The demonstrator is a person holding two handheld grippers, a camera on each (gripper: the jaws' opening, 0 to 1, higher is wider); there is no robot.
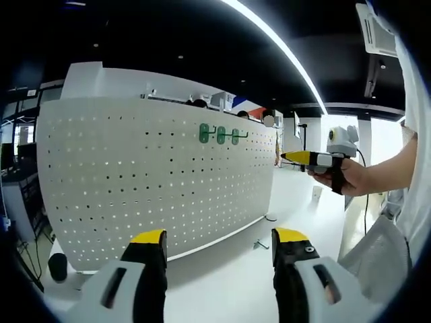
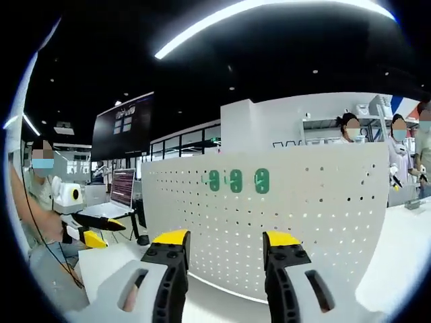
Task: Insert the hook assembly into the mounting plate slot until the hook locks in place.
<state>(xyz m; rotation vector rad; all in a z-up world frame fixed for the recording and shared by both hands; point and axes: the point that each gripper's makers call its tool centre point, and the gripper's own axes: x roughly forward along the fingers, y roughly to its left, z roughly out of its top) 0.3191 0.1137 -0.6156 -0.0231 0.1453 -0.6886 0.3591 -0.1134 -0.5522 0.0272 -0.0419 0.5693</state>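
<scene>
A white pegboard mounting plate [image 1: 135, 188] stands upright on a white table [image 1: 222, 282]. Three green hook assemblies [image 1: 220, 135] hang in a row near its top right. A small metal hook [image 1: 261, 244] lies on the table at the board's foot. My left gripper [image 1: 220, 241] is open in front of the board, holding nothing. A hand holds the right gripper [image 1: 300, 157] beyond the board's right end. In the right gripper view the same green hook assemblies [image 2: 236, 181] sit on the pegboard [image 2: 323, 202], and my right gripper [image 2: 226, 241] is open and empty below them. The left gripper [image 2: 97, 223] shows at the left.
A dark cylinder [image 1: 57, 268] stands by the board's left foot. A laptop [image 2: 121, 195] sits on a desk past the board's left edge. Several people stand behind the board. Bare table [image 2: 397, 249] stretches to the right.
</scene>
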